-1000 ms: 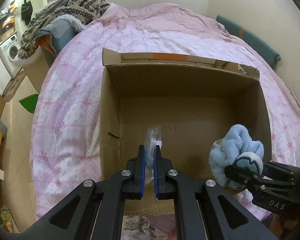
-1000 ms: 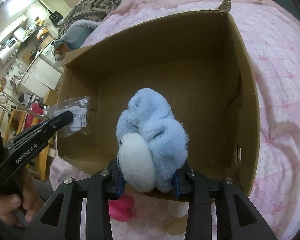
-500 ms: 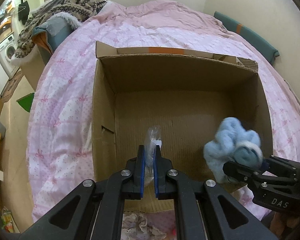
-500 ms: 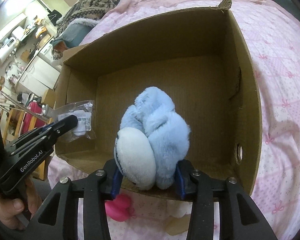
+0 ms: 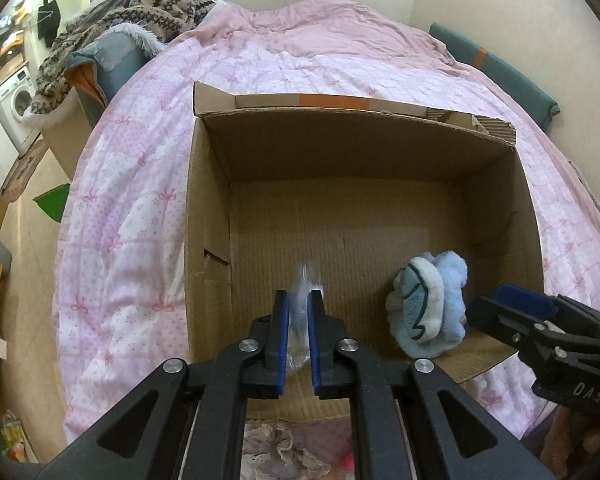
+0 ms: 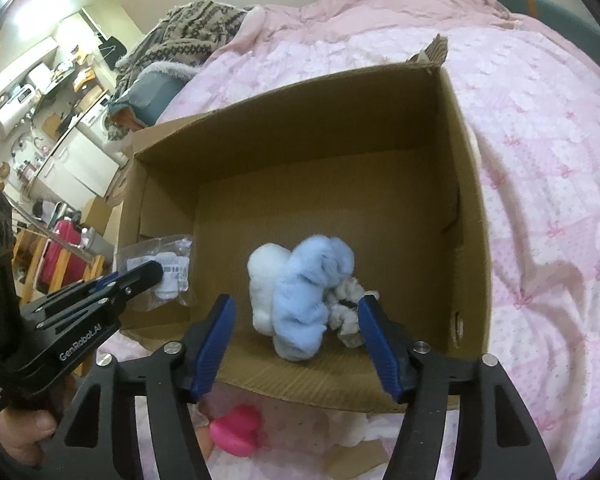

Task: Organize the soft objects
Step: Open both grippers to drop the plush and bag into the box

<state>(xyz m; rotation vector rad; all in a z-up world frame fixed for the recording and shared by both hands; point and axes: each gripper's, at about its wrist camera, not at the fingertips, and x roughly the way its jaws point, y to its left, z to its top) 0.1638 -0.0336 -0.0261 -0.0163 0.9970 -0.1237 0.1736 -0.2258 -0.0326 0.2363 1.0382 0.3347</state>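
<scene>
Opening wide, the right tongs [image 6: 296, 344] should be lifted clear of the blue plush [image 6: 312, 300]; the left tongs [image 5: 299, 340] are clamped on a plastic bag [image 5: 300, 320]

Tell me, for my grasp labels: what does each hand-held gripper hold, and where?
Left hand-held gripper pinches the clear plastic packet at its lower edge; the right, opening, holds nothing.

I am reading "GenRobot.AI" in white along the black body of the left tongs [image 6: 156, 276]. On the right tongs [image 5: 512, 300], "DAS" is showing upside down. The bagged item's label [image 6: 172, 270] is staying too small to read.
</scene>
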